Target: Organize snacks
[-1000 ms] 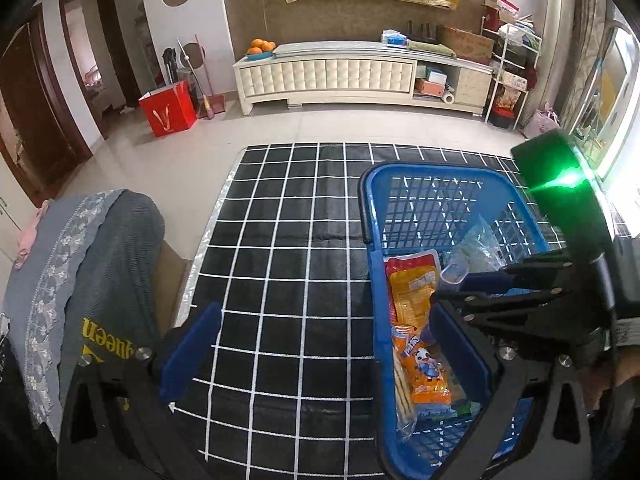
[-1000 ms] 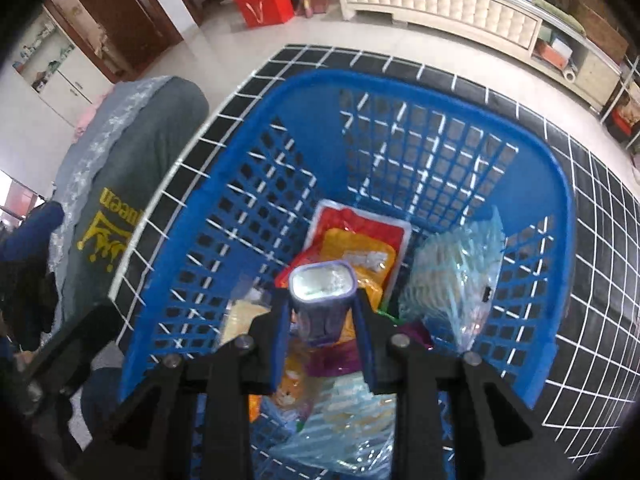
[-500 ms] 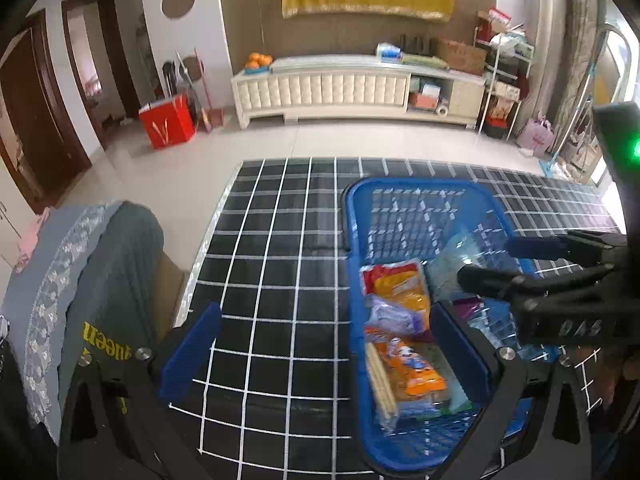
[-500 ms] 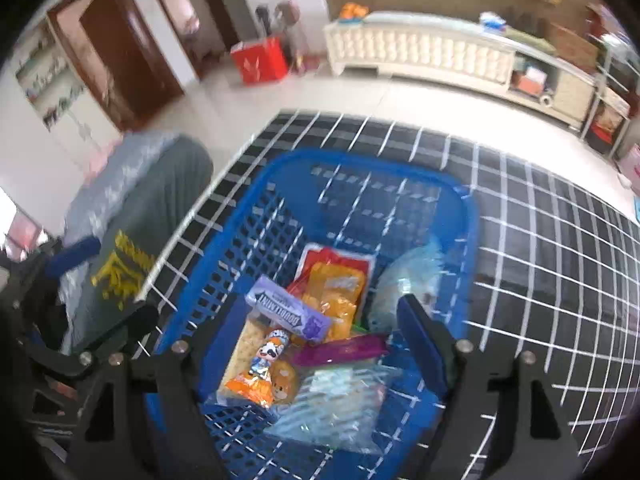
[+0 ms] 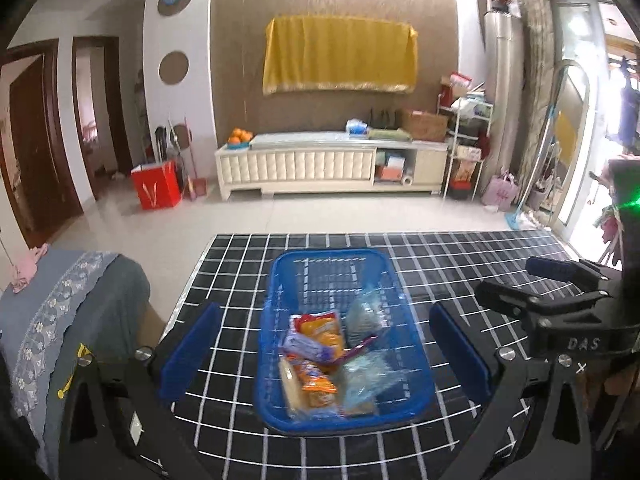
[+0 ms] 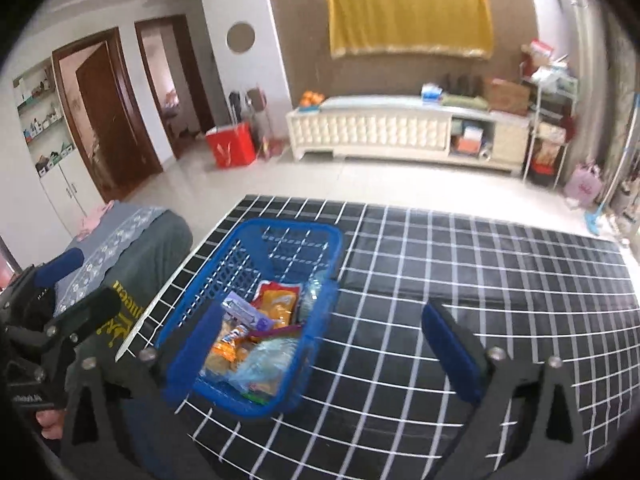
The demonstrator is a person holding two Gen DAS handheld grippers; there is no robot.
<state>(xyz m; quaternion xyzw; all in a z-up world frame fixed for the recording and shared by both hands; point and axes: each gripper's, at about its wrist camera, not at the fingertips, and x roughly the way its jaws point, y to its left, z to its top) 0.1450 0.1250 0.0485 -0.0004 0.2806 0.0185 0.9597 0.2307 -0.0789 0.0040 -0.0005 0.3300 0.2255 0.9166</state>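
A blue plastic basket (image 5: pixel 276 292) stands on the black grid-patterned table (image 5: pixel 460 256); it also shows in the right wrist view (image 6: pixel 332 256). It holds several snack packets: a purple packet (image 5: pixel 306 346), an orange-and-red bag (image 5: pixel 320 326), an orange packet (image 5: pixel 318 384) and clear bluish bags (image 5: pixel 366 376). My left gripper (image 5: pixel 324 352) is open and empty, raised above and in front of the basket. My right gripper (image 6: pixel 324 350) is open and empty, raised to the right of the basket. Each gripper shows at the edge of the other's view.
A grey cloth-covered seat (image 5: pixel 72 320) stands at the table's left edge. Beyond the table is tiled floor, a white low cabinet (image 5: pixel 320 164), a red bag (image 5: pixel 156 188) and a shelf rack (image 5: pixel 464 148) at the right.
My right gripper let go of the purple packet, which now lies in the basket, and opened. Both grippers pulled up and back from the basket.
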